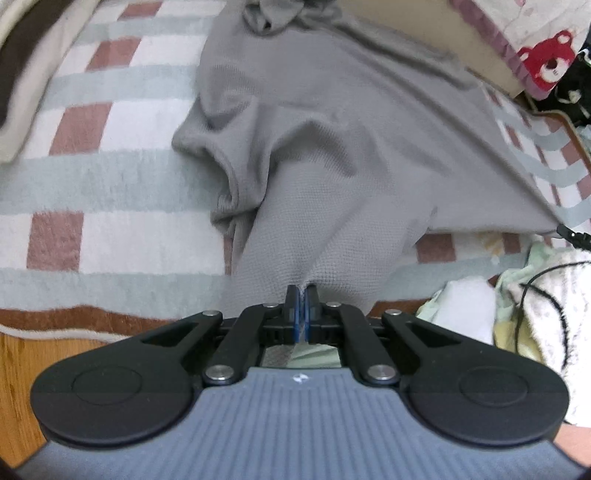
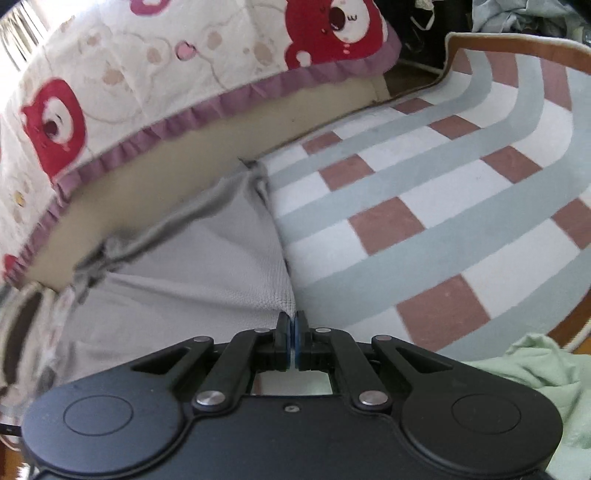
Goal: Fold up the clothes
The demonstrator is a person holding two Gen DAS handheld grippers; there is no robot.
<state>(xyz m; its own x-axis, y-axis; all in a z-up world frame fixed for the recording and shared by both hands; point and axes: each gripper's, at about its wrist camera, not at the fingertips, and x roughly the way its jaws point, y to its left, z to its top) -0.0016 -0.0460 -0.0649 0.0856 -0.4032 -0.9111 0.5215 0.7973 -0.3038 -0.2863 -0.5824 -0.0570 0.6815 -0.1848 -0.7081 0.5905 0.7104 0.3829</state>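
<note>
The left claw (image 1: 303, 295) is clamped on an edge of the grey shirt (image 1: 325, 133), its blue pads pressed together with the knit fabric pinched between them. From that grip the shirt rises and spreads away over the checked rug (image 1: 92, 177), bunched into folds at its left side, where a ribbed opening sags toward the rug. The far part of the shirt lies against the bed base (image 1: 406, 26). At the right edge of the left view a pale green garment (image 1: 517, 280) sits near the rug's border, with a black cable (image 1: 535, 288) across it.

The right claw (image 2: 293, 325) is closed on a corner of the same shirt (image 2: 207, 258), which stretches left and away from the tips, taut along its hemmed edge. Beyond it runs the bear-print quilt (image 2: 166, 66) with a purple frill, overhanging the tan base (image 2: 177, 173). The rug (image 2: 424, 206) fills the right side, and the green garment (image 2: 535, 369) lies at lower right.
</note>
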